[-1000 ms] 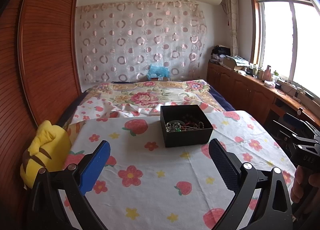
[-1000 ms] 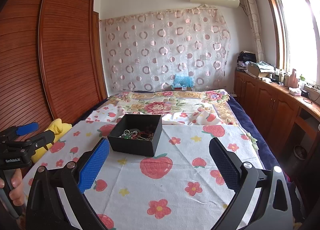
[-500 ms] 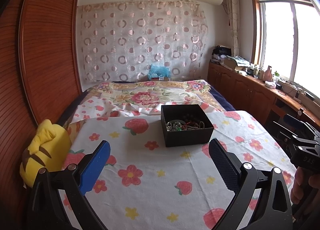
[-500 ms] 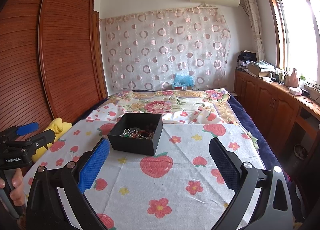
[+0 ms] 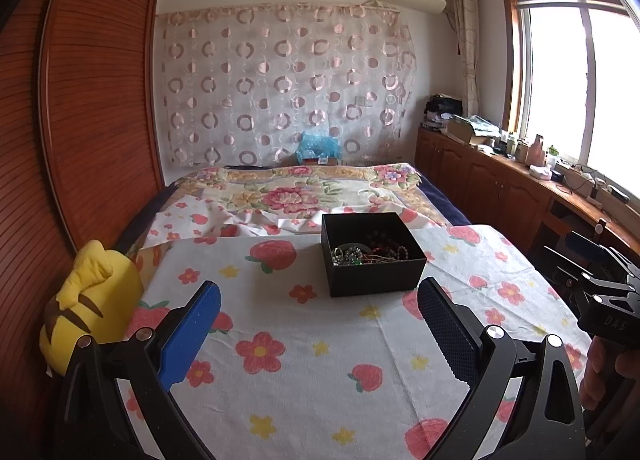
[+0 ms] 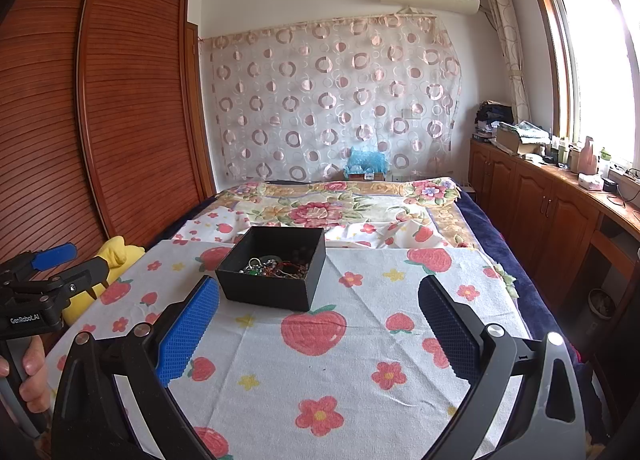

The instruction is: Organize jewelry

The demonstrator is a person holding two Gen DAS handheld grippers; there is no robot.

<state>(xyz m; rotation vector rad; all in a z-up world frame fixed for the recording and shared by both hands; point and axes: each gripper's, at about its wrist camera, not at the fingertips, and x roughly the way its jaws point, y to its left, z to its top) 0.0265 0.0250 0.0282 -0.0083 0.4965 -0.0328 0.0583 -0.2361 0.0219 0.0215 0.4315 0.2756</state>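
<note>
A black open box (image 5: 372,254) (image 6: 274,270) stands on a strawberry-print cloth (image 5: 312,360) (image 6: 360,360) spread over a bed. Inside it lies a tangle of jewelry (image 5: 370,253) (image 6: 276,266): beaded bracelets, chains and green stones. My left gripper (image 5: 318,324) hovers open a short way in front of the box, nothing between its fingers. My right gripper (image 6: 318,320) is open too, with the box just beyond its left finger. Each gripper shows at the edge of the other's view, held by a hand (image 6: 30,376).
A yellow plush toy (image 5: 86,304) lies at the cloth's left edge beside a wooden wardrobe (image 5: 80,120). A floral bedspread (image 5: 296,188) lies beyond the box. Wooden cabinets (image 6: 552,216) with clutter run under the window on the right.
</note>
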